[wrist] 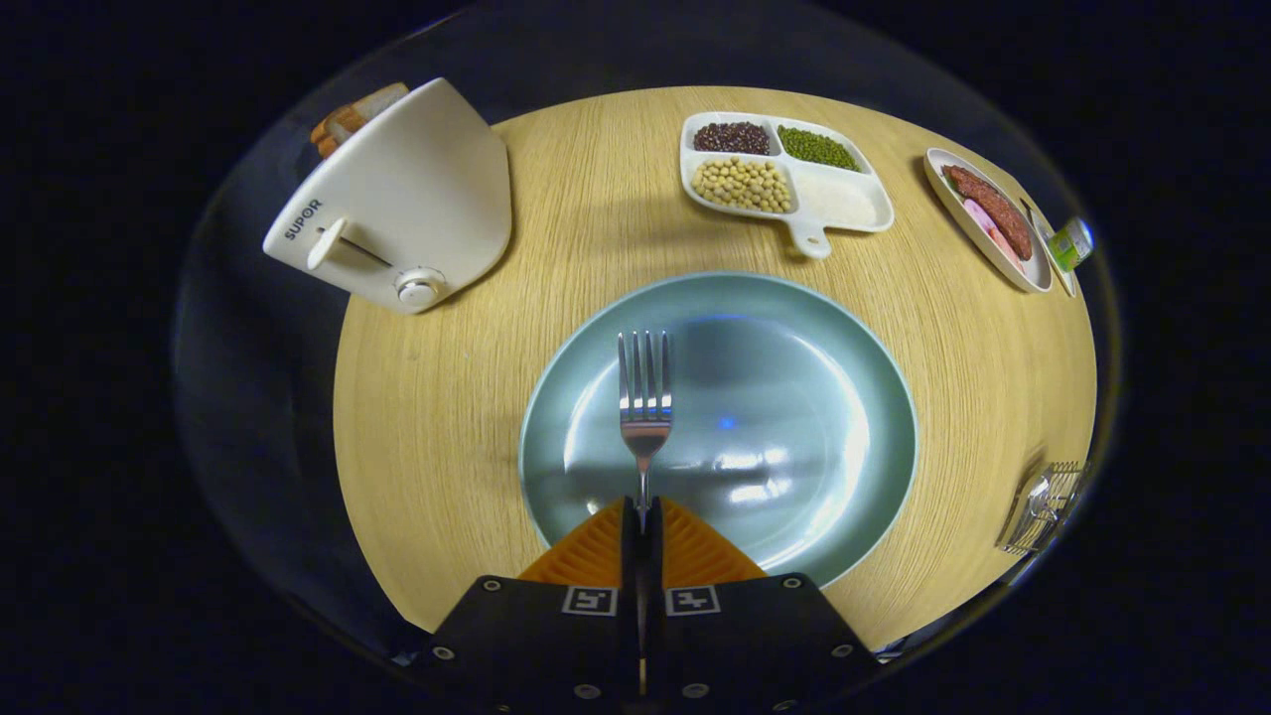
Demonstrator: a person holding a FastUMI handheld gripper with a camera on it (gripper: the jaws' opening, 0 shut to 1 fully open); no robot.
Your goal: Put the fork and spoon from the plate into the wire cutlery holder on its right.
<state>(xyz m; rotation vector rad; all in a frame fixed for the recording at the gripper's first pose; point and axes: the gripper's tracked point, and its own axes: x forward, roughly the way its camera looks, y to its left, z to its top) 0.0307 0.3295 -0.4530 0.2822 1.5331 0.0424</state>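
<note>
Tool [642, 516]: fingers together, clamped on fork handle, both pressing it from either side. Fork [644, 397]: metal, four tines pointing away from tool, head over the plate's near-left part; whether it touches the plate or is lifted, can't tell. Plate [794, 328]: large, round, pale blue-green, glossy w/ light reflections, just ahead of tool, centre of desk. Desk [447, 417]: round, light wood grain. Wire cutlery holder [1048, 506]: right of plate, near desk edge, apart from plate; sth metallic inside, prob. the spoon, too small to confirm. Toaster [397, 199]: cream-white, lever and dial on its front, bread slices [353, 114] sticking out top, far left beyond plate. Divided tray [784, 179]: white, w/ handle, beyond plate; compartments w/ dark red beans, green beans, pale yellow beans, white grains. Oval dish [988, 218]: far right, w/ sausage-like pieces; small green-labelled item [1072, 243] just beside it.
</note>
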